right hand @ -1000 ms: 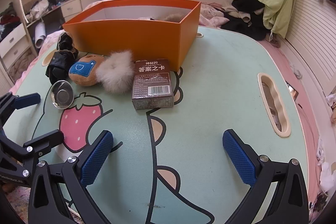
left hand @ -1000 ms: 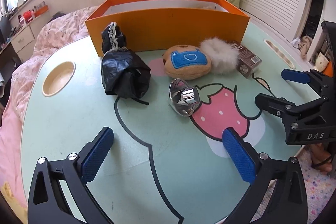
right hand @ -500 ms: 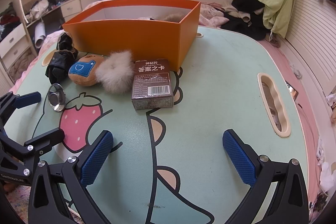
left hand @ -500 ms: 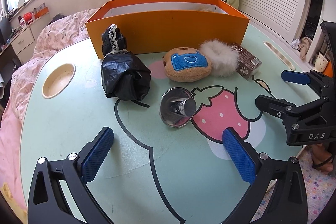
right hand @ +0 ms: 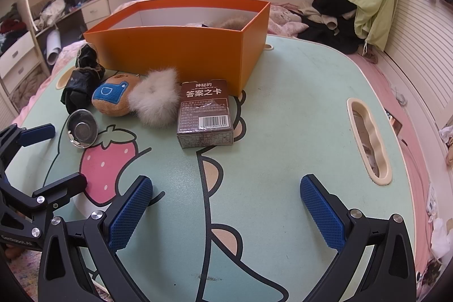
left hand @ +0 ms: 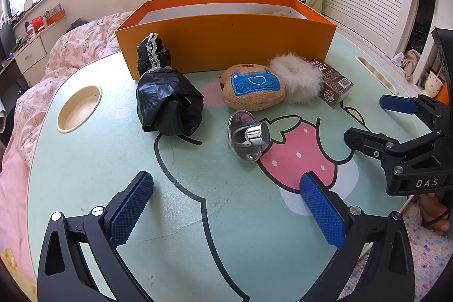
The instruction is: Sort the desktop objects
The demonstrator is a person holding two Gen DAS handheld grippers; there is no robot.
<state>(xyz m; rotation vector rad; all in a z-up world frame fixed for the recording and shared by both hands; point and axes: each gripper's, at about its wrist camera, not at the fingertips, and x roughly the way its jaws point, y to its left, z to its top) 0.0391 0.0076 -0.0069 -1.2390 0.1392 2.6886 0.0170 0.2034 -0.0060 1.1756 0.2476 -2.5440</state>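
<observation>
Bedroom clutter surrounds the cartoon-printed table (left hand: 85,160), where an orange box (left hand: 226,44) stands behind a black bag (left hand: 167,106), plush toy (left hand: 252,89), fur ball (left hand: 297,78), card pack (right hand: 205,112) and metal cup (left hand: 249,135). Left gripper (left hand: 226,205) and right gripper (right hand: 226,205) hover, jaws apart, holding nothing.

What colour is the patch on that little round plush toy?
Bright blue, outlined in white, on the tan plush toy. The left wrist view shows it best.

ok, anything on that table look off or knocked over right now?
Yes: the small metal cup is tipped on its side at the strawberry print, not standing on its base. The black bag, plush toy, fur puff and card box lie loose in front of the orange box. Both grippers are open and empty.
</observation>
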